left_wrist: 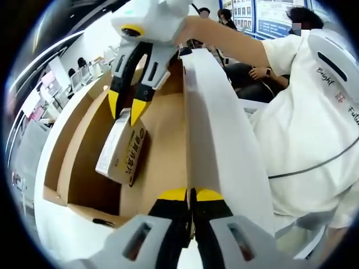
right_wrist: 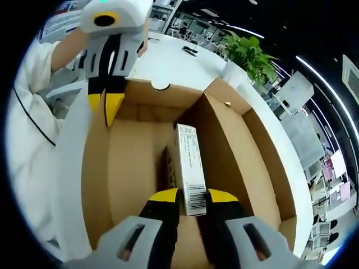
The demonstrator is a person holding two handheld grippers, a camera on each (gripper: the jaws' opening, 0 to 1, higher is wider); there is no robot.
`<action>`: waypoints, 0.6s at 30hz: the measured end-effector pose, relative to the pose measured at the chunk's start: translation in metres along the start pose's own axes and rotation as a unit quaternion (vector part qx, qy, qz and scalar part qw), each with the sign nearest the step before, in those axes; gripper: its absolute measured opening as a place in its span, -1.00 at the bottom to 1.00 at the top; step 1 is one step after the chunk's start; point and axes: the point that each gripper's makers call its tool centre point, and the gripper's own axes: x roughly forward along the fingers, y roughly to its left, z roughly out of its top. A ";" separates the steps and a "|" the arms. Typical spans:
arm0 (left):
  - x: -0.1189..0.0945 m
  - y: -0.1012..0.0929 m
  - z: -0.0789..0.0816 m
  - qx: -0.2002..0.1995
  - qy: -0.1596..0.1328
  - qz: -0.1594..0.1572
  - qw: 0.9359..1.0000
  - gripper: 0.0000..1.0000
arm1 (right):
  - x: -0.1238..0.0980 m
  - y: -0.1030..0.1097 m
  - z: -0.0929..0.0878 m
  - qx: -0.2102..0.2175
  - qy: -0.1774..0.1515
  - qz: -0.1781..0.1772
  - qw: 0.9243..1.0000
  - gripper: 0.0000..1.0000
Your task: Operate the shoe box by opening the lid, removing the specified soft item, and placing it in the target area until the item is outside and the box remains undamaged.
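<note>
- Cardboard shoe box [right_wrist: 140, 168] open, lid [left_wrist: 221, 140] swung up, white outside.
- Left gripper [left_wrist: 190, 196] pressed together, pinching the lid edge.
- Right gripper [right_wrist: 188, 197] straddles a small packet [right_wrist: 189, 168] inside the box, apparently pinching it.
- Packet's long axis runs straight ahead of the right gripper, the nearer one.

Bright, even indoor light; strong fisheye bending.
Ceiling strips [right_wrist: 263, 33] glowed at upper right, edges curved and softened, centres stayed sharp.
</note>
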 end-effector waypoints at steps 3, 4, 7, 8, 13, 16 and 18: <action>0.000 0.000 0.000 0.000 0.001 -0.001 1.000 -0.97 | -0.005 0.000 -0.007 0.000 0.010 0.010 1.000 -0.66; 0.000 0.000 0.000 -0.001 0.001 -0.002 1.000 -0.97 | -0.007 0.001 -0.010 0.006 0.018 0.016 1.000 -0.66; 0.000 0.000 0.000 0.000 0.001 -0.002 1.000 -0.97 | -0.009 0.000 -0.014 -0.002 0.031 0.023 0.999 -0.66; 0.000 0.000 0.000 0.000 0.001 -0.001 1.000 -0.97 | -0.011 0.001 -0.016 0.000 0.040 0.027 0.999 -0.65; 0.000 0.000 0.000 0.001 0.001 -0.001 1.000 -0.97 | -0.010 -0.002 -0.018 -0.004 0.057 0.038 0.998 -0.63; 0.000 0.000 0.000 0.000 0.001 -0.001 1.000 -0.97 | -0.012 0.001 -0.021 -0.022 0.072 0.055 0.996 -0.60; 0.000 -0.001 0.000 0.000 0.001 -0.002 1.000 -0.98 | -0.012 0.007 -0.018 -0.016 0.064 0.081 0.995 -0.51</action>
